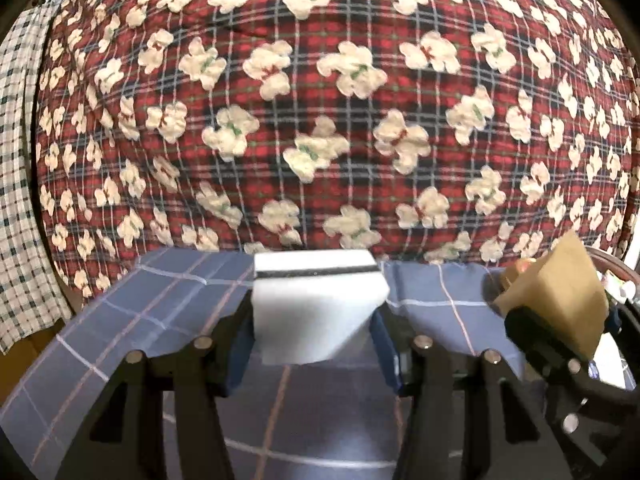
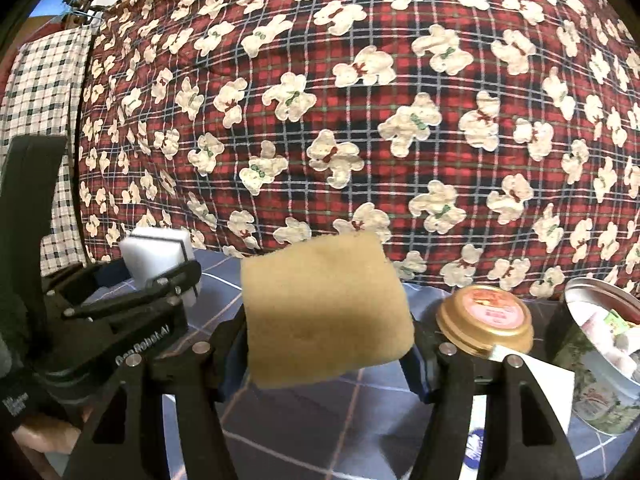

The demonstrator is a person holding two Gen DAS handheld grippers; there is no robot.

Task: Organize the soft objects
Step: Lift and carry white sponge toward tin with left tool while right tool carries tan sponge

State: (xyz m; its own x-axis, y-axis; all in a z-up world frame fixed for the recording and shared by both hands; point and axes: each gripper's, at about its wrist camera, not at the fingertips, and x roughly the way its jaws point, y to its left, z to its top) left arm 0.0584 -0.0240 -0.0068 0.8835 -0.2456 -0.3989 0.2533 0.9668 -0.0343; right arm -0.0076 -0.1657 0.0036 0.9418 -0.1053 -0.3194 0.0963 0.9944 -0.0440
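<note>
Left gripper point(image 1: 316, 344) clenches white sponge point(image 1: 318, 308); right gripper point(image 2: 328, 354) grips tan sponge point(image 2: 326, 312). Right view alone: gold-lidded jar point(image 2: 486, 320), open tin point(image 2: 592, 360) near table's right edge.

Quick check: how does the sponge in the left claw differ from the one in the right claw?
Colour: the white sponge is bright white with a dark stripe near its far end; the tan sponge is plain brownish-tan.
Shape: the white sponge looks like a thick block; the tan sponge looks like a flatter, broad square pad.
Holder: the white sponge sits in the left claw, the tan sponge in the right claw.
Shared: both are gripped and held above the blue checked cloth.
</note>
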